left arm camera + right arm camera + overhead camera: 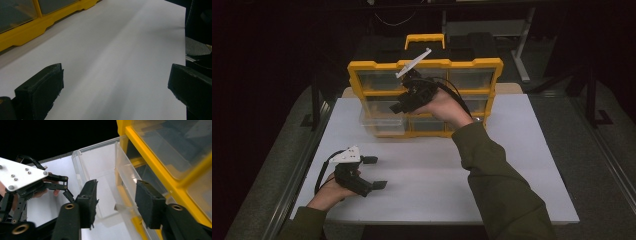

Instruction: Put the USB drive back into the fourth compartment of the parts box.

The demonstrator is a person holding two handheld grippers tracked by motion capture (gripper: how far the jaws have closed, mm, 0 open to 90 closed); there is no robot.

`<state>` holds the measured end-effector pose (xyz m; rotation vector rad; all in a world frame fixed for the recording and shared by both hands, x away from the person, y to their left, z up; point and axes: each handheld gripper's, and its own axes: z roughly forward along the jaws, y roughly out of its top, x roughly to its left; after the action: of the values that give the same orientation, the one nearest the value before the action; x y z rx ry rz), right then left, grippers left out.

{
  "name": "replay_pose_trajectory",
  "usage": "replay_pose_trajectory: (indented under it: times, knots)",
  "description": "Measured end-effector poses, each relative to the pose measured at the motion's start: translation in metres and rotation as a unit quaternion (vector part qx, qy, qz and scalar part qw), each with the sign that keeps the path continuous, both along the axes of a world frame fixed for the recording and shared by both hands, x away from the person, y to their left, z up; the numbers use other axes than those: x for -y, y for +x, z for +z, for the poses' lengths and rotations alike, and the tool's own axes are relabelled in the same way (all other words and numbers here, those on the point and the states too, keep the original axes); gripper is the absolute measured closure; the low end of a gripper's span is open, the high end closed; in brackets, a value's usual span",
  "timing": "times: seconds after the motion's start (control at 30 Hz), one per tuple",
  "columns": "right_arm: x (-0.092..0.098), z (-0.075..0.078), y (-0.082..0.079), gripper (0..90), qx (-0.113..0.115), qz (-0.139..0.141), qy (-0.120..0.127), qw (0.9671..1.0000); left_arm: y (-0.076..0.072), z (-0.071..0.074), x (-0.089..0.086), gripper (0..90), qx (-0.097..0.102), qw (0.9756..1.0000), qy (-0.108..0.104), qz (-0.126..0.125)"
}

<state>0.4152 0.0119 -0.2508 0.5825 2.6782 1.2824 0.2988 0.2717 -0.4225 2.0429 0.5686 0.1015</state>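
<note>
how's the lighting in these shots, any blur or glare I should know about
High view: dim, dark surroundings, the white table top the brightest area, the clear plastic drawer soft-edged. Left gripper view: a soft sheen streaks the table, black jaws slightly out of focus. Right gripper view: pale reflections on the yellow organiser's transparent fronts, black background.

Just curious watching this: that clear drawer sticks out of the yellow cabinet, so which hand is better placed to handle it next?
Probably the right gripper: its open jaws already straddle the clear drawer. The left gripper hangs open over bare table.
</note>
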Motion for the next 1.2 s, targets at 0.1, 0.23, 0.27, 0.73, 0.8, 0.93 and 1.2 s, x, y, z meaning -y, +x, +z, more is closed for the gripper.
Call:
replay_pose_trajectory:
  times: [0.1, 0.23, 0.27, 0.73, 0.8, 0.93, 1.2]
  knots:
    - [0.01, 0.0, -0.003, 42.6, 0.002, -0.01, 0.008, 0.9999, 0.0, 0.0, 0.0, 0.0, 0.0, 1.0, 0.0, 0.0]
    - [0.024, -0.003, -0.009, 36.6, 0.004, -0.021, 0.018, 0.9996, -0.001, 0.0, 0.0, 0.0, 0.0, 1.0, 0.001, 0.0]
    - [0.027, -0.004, -0.011, 34.8, 0.003, -0.021, 0.02, 0.9996, -0.001, 0.0, 0.0, 0.0, 0.0, 1.0, 0.001, 0.0]
    - [0.059, -0.03, -0.029, 19.8, 0.005, -0.047, 0.022, 0.9986, 0.0, -0.001, -0.001, 0.0, -0.001, 1.0, 0.003, 0.002]
    - [0.062, -0.034, -0.03, 18.1, 0.004, -0.051, 0.022, 0.9984, 0.0, -0.001, -0.001, 0.0, 0.0, 1.0, 0.003, 0.002]
    - [0.069, -0.044, -0.034, 14.9, 0.006, -0.062, 0.019, 0.9979, 0.0, -0.001, 0.0, 0.0, -0.001, 1.0, 0.003, 0.001]
    - [0.081, -0.062, -0.041, 9.6, 0.006, -0.078, 0.027, 0.9966, -0.001, -0.001, 0.0, 0.0, 0.0, 1.0, 0.005, -0.001]
